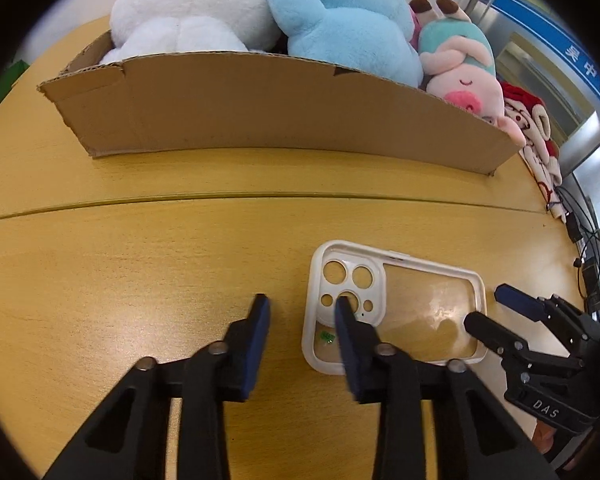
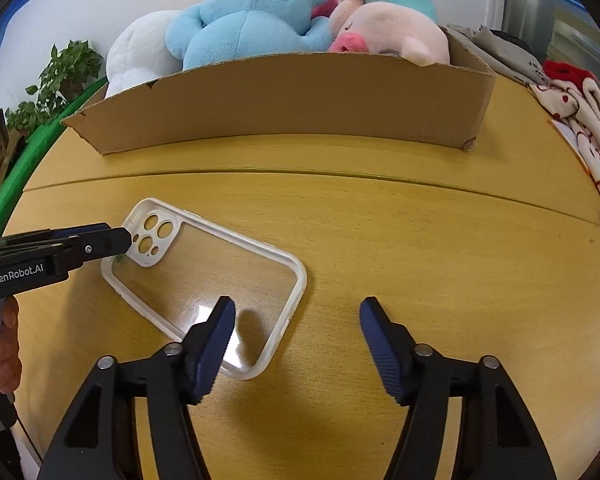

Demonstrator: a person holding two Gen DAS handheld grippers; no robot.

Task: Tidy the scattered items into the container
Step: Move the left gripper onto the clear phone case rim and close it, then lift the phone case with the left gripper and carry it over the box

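Left wrist view: left gripper point(image 1: 302, 306), jaws parted, straddles the camera-cutout end of the clear phone case point(image 1: 396, 306), pads not pressing it. Case lies flat on the wooden table point(image 1: 140, 260), before the cardboard box point(image 1: 260, 108) of plush toys point(image 1: 340, 20). Right gripper point(image 2: 296, 316), jaws wide, holds nothing.

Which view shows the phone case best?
The right wrist view: the phone case lies almost whole on the table. In the left wrist view a left gripper finger covers part of its camera cutouts.
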